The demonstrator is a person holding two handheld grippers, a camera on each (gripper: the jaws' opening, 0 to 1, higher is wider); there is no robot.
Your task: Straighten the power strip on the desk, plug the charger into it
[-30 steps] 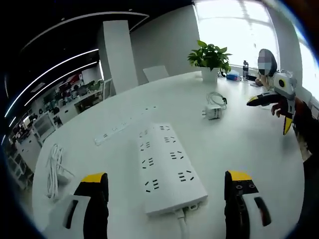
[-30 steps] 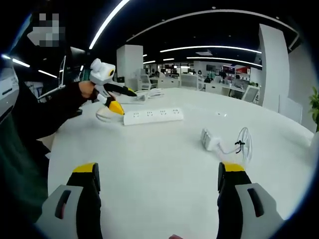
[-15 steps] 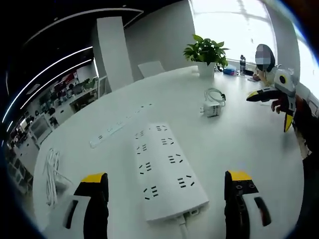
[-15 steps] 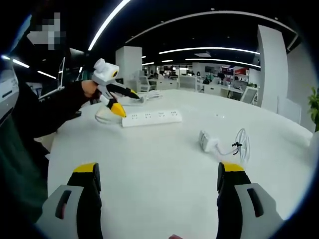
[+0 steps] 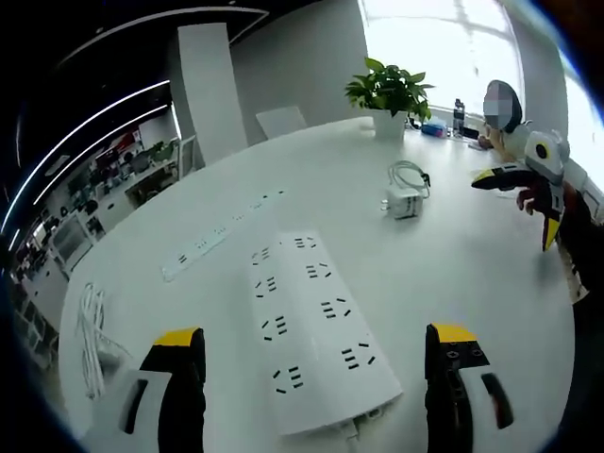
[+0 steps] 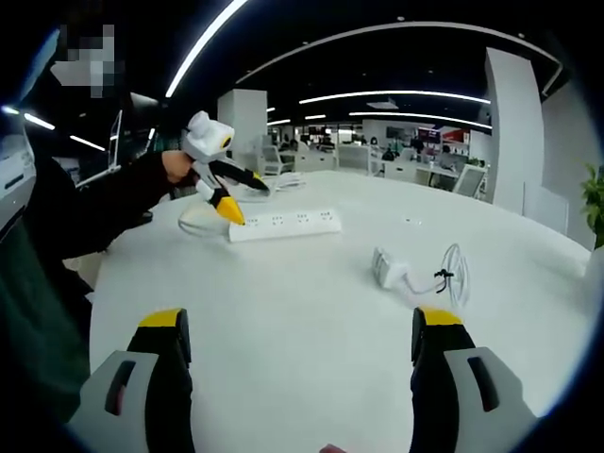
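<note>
My left claw point(image 5: 311, 377) hangs released, its yellow-tipped jaws set wide apart with nothing between them. The power strip point(image 5: 316, 326) lies flat on the white table point(image 5: 472, 274), directly ahead of this claw and between the lines of its jaws. Its near end, where the cord leaves it, sits closest to me. Its long axis runs away from the claw but leans off to the left of the claw's own line, so I judge it not yet squared. In the right gripper view the same power strip point(image 6: 283, 224) lies across the picture, with the left claw point(image 6: 241, 200) hovering at its left end.

My right claw point(image 6: 297, 377) is likewise released, jaws wide and empty. The charger point(image 6: 387, 267) rests on the table ahead of it and a little to the right, well apart from the power strip, its cable coiled just beside it. In the left gripper view the charger point(image 5: 404, 200) lies beyond the strip's far end, with the right claw point(image 5: 528, 193) off to its right.

Judgement: the left claw is much the nearer to the strip and should do the straightening; the right claw is the nearer to the charger.

A second, slimmer strip point(image 5: 222, 236) lies to the left, and a potted plant point(image 5: 389, 94) stands at the far edge.
</note>
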